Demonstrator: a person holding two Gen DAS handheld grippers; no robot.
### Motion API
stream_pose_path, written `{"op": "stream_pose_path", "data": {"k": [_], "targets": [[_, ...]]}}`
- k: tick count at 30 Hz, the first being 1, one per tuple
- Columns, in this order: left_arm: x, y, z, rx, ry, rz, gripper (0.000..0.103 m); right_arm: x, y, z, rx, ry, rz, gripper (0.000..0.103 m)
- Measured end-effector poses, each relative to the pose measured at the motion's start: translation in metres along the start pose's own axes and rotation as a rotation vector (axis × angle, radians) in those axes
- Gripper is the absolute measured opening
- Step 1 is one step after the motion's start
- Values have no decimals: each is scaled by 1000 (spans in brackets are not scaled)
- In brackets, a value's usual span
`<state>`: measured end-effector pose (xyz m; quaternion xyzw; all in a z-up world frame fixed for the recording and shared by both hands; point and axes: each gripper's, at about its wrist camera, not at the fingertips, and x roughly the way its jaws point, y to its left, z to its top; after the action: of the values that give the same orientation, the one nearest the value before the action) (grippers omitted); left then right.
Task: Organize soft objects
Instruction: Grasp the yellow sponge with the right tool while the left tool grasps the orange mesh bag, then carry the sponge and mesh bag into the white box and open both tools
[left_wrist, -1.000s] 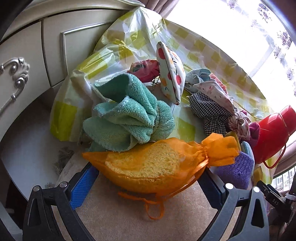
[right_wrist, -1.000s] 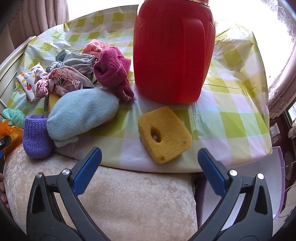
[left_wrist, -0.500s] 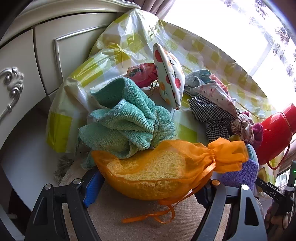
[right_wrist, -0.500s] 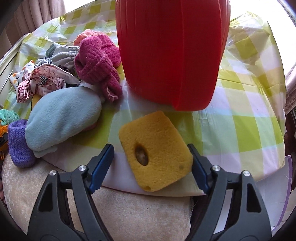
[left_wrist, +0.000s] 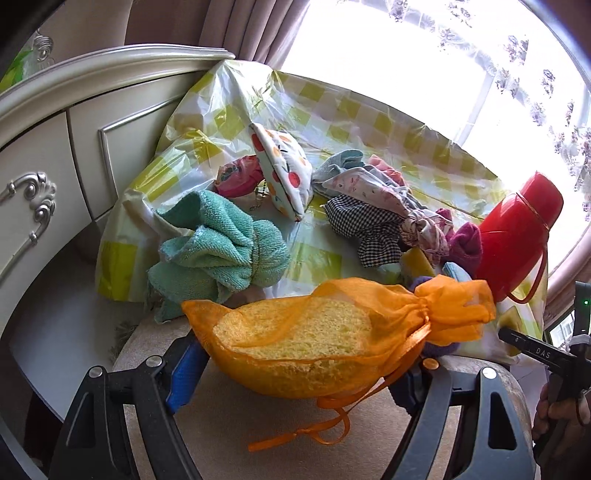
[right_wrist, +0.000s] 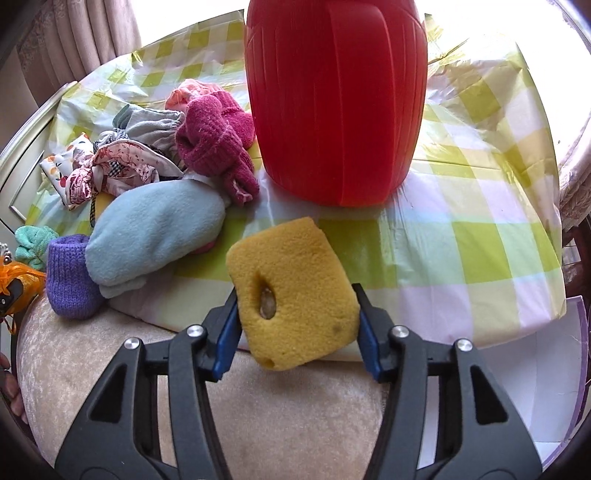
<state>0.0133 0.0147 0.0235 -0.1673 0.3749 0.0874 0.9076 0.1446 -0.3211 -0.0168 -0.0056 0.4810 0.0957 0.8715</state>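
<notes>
While my right gripper (right_wrist: 295, 328) has just been closing, its blue pads now press both sides of the yellow sponge (right_wrist: 291, 295), which sits tilted between them with its oval hole facing the camera, over the near edge of the checked plastic cloth (right_wrist: 480, 236). My left gripper (left_wrist: 295, 373) grips the orange mesh bag (left_wrist: 332, 332) with a sponge inside, held across the jaws, its gathered neck pointing right and its ribbon dangling over the beige cushion (left_wrist: 240, 424).

Just behind the yellow sponge stands the red flask (right_wrist: 336, 96), upright on the cloth. To its left lie a magenta knitted piece (right_wrist: 218, 144), a pale blue fleece pouch (right_wrist: 159, 229) and a purple knitted piece (right_wrist: 70, 280). Beyond the mesh bag I see a crumpled teal towel (left_wrist: 218, 243), a fruit-print pouch (left_wrist: 284, 166) standing on edge, and a black-and-white gingham cloth (left_wrist: 369, 229). The cream cabinet (left_wrist: 55, 155) borders the cloth on the left.
</notes>
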Motion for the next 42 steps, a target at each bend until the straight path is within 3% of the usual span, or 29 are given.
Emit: {"op": "stream_pose_path", "data": {"k": [6, 14, 25, 34, 37, 39, 42], "targets": [[-23, -34, -9, 79, -68, -62, 83, -31, -15, -16, 28, -32, 17, 58], [-34, -93, -18, 195, -82, -197, 83, -62, -51, -37, 87, -59, -16, 58], [-22, -208, -42, 379, 19, -448, 83, -94, -121, -58, 224, -87, -133, 58], [-19, -290, -73, 516, 109, -609, 83, -119, -178, -79, 342, -119, -227, 61], [-15, -312, -82, 541, 179, -714, 85, -127, -191, -84, 370, -136, -261, 62], [-10, -324, -88, 556, 231, -735, 88, -130, -198, -86, 382, -145, -283, 65], [-8, -331, -94, 583, 245, -700, 88, -133, -204, -88, 393, -164, -320, 84]]}}
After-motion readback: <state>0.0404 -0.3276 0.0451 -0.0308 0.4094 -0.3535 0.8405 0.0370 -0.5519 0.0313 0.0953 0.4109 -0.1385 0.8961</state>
